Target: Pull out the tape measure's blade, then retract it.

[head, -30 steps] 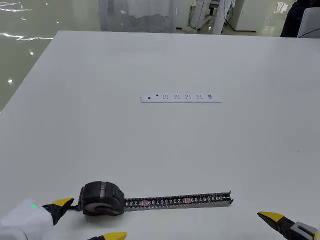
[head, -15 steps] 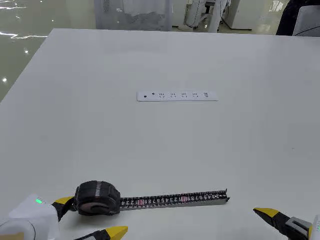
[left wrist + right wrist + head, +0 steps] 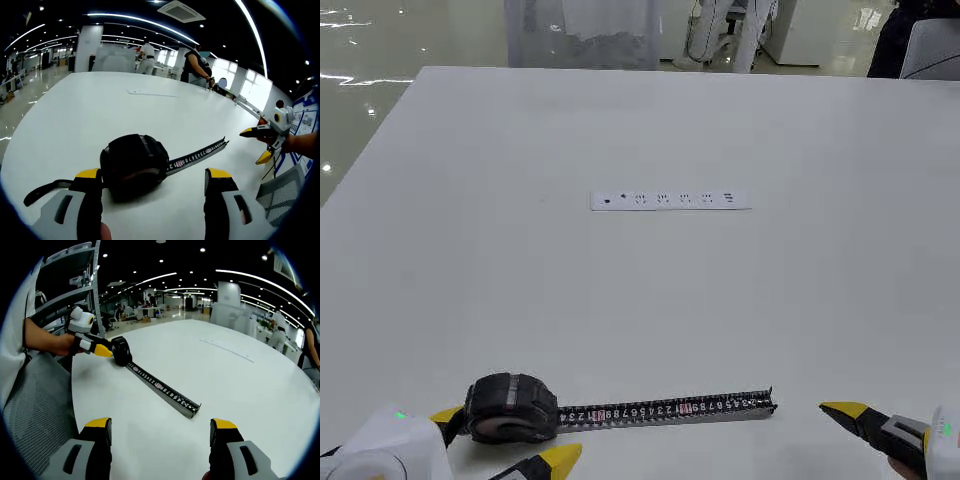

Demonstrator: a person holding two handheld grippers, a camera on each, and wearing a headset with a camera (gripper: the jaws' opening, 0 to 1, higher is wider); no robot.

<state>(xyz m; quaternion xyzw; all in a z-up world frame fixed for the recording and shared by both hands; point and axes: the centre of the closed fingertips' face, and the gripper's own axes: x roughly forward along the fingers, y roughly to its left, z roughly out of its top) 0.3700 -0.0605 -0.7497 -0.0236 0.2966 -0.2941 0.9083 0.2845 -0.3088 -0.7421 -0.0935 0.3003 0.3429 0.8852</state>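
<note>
From where I stand, the only readable thing is the scale on the tape measure's blade, lying drawn out flat on the bench: small pale digits on dark, running 1 to 9 and starting over, with a red patch between runs. The power strip bears marks too small to read
</note>
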